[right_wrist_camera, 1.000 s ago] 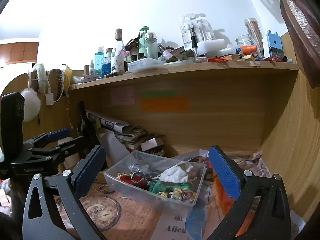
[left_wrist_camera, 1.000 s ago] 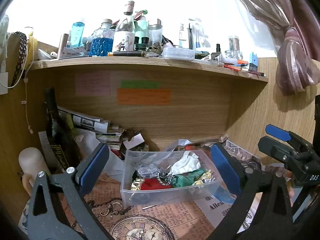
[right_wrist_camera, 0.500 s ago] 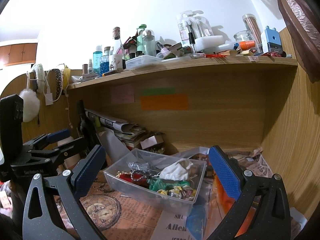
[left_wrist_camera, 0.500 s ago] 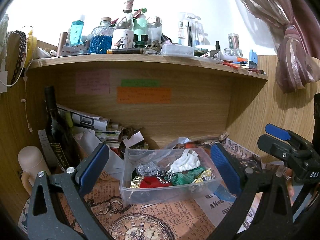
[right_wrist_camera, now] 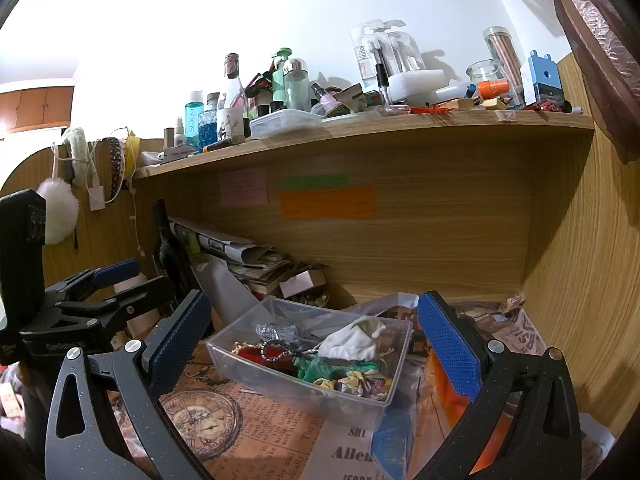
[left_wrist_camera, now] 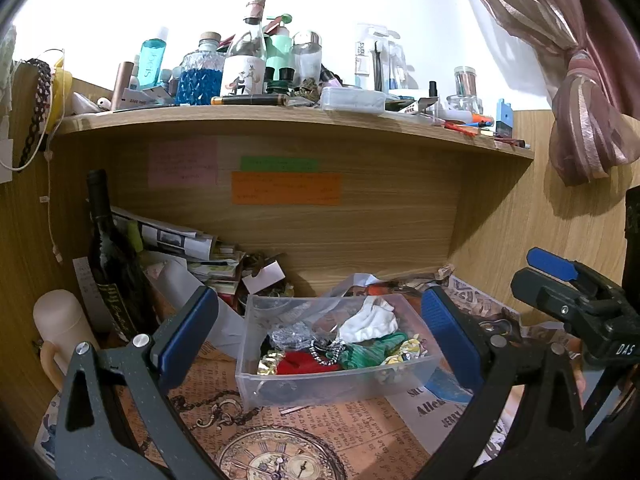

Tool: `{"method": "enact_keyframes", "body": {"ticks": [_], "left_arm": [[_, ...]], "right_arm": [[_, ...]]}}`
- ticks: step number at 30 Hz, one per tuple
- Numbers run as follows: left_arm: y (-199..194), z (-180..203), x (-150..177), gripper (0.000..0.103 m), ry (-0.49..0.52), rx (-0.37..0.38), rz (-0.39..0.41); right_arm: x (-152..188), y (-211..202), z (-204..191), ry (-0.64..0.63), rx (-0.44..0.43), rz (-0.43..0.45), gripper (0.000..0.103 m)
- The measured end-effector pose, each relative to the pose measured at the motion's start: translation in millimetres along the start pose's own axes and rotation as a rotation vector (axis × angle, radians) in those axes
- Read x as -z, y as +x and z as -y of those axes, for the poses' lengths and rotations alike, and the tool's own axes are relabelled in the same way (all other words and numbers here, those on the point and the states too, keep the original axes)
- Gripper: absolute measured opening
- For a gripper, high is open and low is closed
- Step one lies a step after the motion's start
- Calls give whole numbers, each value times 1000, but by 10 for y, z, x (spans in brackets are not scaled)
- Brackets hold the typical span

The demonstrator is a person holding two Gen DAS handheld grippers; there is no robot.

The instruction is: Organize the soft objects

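We face a wooden desk alcove [left_wrist_camera: 340, 232] beneath a cluttered shelf [left_wrist_camera: 280, 114]; a white wall [right_wrist_camera: 240, 8] rises behind, a pink curtain [left_wrist_camera: 580, 120] hangs knotted right, and cabinets [right_wrist_camera: 36, 106] show far left.

Cloths [left_wrist_camera: 370, 326] in bin [left_wrist_camera: 336, 384], bottle [left_wrist_camera: 110, 264] left
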State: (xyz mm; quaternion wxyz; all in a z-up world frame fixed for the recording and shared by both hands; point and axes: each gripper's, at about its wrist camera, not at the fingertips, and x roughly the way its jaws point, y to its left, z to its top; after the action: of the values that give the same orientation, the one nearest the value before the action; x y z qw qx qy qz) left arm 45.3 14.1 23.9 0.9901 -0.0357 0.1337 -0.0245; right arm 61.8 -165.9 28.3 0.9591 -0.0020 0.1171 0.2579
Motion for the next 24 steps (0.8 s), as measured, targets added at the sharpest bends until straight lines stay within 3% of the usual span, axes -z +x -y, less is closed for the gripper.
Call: {"method": "enact_keyframes", "body": {"ticks": [24], "left_arm": [[14,-23,6,103,10,29,-3]], "right_arm": [[13,21,-17,-1,2,-7,103]]}}
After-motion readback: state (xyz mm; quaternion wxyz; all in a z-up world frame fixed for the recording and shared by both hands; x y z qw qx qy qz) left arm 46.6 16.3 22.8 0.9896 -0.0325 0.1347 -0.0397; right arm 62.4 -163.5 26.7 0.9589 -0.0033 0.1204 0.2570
